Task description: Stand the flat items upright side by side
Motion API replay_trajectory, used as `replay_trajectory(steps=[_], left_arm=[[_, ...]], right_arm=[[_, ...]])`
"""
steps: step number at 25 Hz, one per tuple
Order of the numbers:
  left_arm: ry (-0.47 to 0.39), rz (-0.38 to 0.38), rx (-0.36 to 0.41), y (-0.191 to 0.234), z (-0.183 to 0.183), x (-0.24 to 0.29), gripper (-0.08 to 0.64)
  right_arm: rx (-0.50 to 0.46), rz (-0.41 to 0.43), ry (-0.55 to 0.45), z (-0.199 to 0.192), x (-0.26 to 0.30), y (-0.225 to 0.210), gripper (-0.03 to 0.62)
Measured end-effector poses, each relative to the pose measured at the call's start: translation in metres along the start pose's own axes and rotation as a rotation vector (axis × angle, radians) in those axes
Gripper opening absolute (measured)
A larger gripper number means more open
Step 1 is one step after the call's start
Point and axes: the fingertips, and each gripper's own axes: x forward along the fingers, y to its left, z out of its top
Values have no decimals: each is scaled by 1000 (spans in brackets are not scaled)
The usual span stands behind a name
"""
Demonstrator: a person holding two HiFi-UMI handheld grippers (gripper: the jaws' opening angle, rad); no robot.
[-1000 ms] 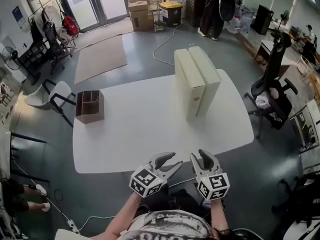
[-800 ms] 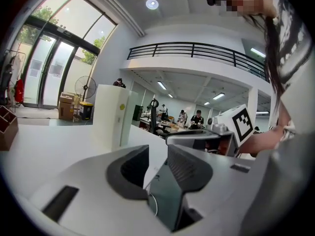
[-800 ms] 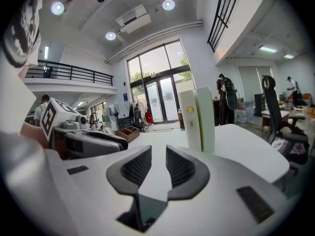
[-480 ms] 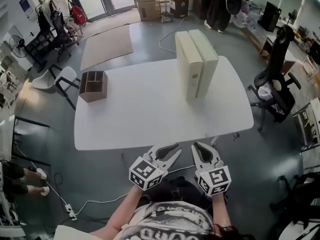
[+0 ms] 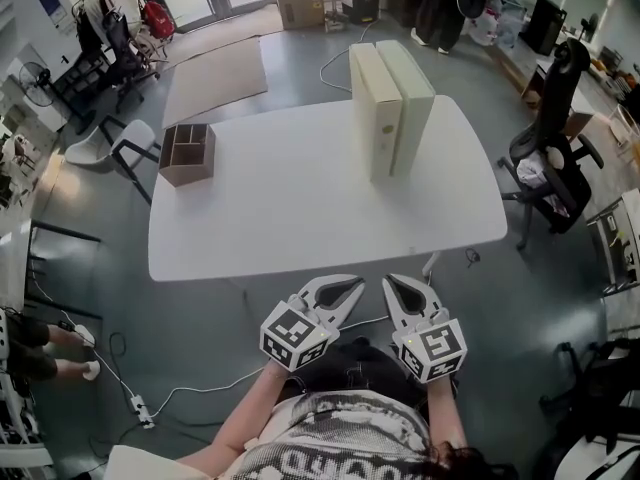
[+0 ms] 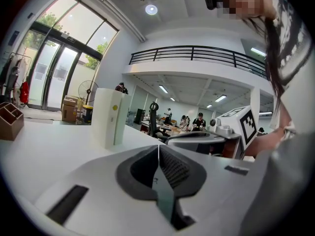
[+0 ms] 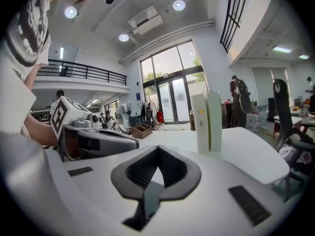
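Note:
Two flat cream boxes (image 5: 390, 103) stand upright side by side, touching, near the far right part of the white table (image 5: 300, 218). The same pair of boxes (image 6: 109, 117) shows in the left gripper view, and the boxes (image 7: 206, 123) also appear in the right gripper view. My left gripper (image 5: 350, 290) and right gripper (image 5: 393, 288) hover close together off the table's near edge, well short of the boxes. Their jaws have just been closing. Both are shut with nothing between the fingers.
A brown wooden organiser (image 5: 187, 154) sits at the table's far left corner. An office chair (image 5: 548, 153) stands right of the table, a white chair (image 5: 110, 148) to the left. Cables (image 5: 150, 408) lie on the grey floor.
Both grippers have drawn back from the table's near edge towards my body and their jaws have closed. The boxes have not moved.

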Motion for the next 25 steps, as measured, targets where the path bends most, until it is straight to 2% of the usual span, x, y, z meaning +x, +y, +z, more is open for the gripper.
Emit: replay_trajectory(steps=[25], left_arm=[[30,-12,20,-8,-7,-6,14]], right_arm=[[-26,52,21,2,1,11,-5]])
